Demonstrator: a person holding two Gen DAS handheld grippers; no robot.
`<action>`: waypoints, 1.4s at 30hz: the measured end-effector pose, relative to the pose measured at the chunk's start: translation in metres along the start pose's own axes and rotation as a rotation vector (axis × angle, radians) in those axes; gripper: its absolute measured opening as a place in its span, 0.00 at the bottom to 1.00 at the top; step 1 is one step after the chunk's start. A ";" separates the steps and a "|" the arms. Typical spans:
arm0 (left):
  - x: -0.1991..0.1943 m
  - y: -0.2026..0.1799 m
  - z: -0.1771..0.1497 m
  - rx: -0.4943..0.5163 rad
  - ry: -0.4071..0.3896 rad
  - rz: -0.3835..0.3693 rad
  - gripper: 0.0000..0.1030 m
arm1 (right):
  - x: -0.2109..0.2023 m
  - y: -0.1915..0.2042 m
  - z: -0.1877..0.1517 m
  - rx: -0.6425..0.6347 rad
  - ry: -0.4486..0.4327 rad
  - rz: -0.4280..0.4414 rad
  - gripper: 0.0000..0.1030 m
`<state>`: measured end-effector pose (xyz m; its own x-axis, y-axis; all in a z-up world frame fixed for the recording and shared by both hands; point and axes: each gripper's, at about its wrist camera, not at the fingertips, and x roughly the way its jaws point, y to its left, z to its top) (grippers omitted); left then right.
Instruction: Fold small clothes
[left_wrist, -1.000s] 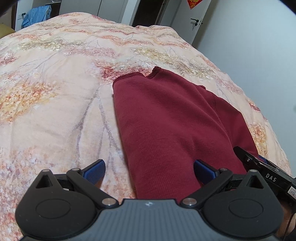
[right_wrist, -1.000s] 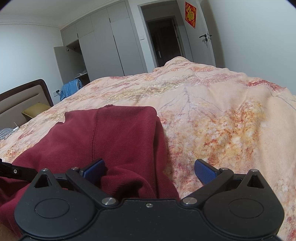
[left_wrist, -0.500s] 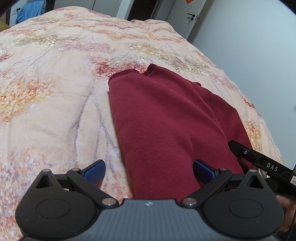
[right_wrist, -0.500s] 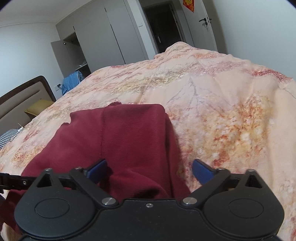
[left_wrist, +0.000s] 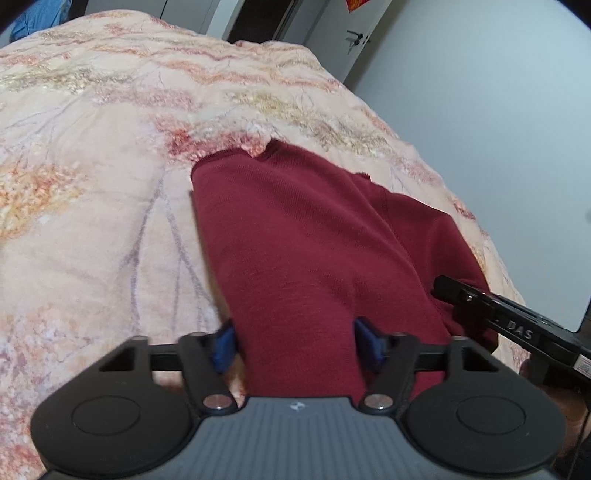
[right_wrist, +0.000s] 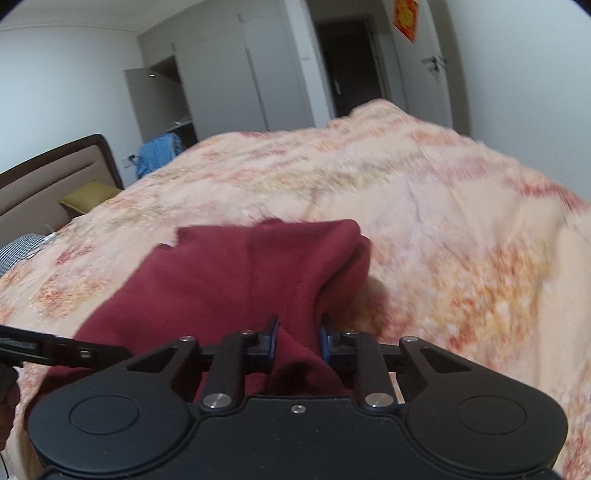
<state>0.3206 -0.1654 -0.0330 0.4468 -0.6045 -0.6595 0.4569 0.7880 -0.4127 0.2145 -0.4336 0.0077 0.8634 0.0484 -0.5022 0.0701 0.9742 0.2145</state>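
Observation:
A dark red knitted garment (left_wrist: 314, 236) lies folded lengthwise on the floral bedspread (left_wrist: 92, 184). My left gripper (left_wrist: 297, 341) has its blue pads half closed around the garment's near left corner, cloth bunched between them. My right gripper (right_wrist: 297, 341) is shut on the near right corner of the garment (right_wrist: 251, 273), with a ridge of cloth pinched between its pads. The right gripper's body shows at the right edge of the left wrist view (left_wrist: 517, 325). The far end of the garment rests flat on the bed.
The bed's right edge drops off beside a pale wall (left_wrist: 498, 129). A headboard (right_wrist: 55, 177), a yellow pillow (right_wrist: 88, 195) and a blue cloth (right_wrist: 159, 151) by an open wardrobe are far to the left. A doorway (right_wrist: 347, 66) lies beyond the bed.
Both grippers were wide open over the garment's near edge; both have now closed on the near corners. The near edge looks lifted and bunched.

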 end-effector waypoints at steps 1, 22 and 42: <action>-0.004 0.002 -0.001 -0.009 -0.017 -0.014 0.49 | -0.003 0.008 0.002 -0.027 -0.015 0.000 0.20; -0.130 0.094 0.015 -0.055 -0.260 0.326 0.35 | 0.077 0.179 0.038 -0.147 -0.103 0.278 0.19; -0.134 0.113 -0.013 -0.149 -0.241 0.352 0.73 | 0.066 0.174 0.020 -0.216 -0.105 0.191 0.64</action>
<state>0.3019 0.0066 0.0006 0.7295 -0.2927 -0.6182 0.1370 0.9480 -0.2872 0.2934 -0.2657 0.0282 0.8986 0.2226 -0.3781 -0.1962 0.9746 0.1077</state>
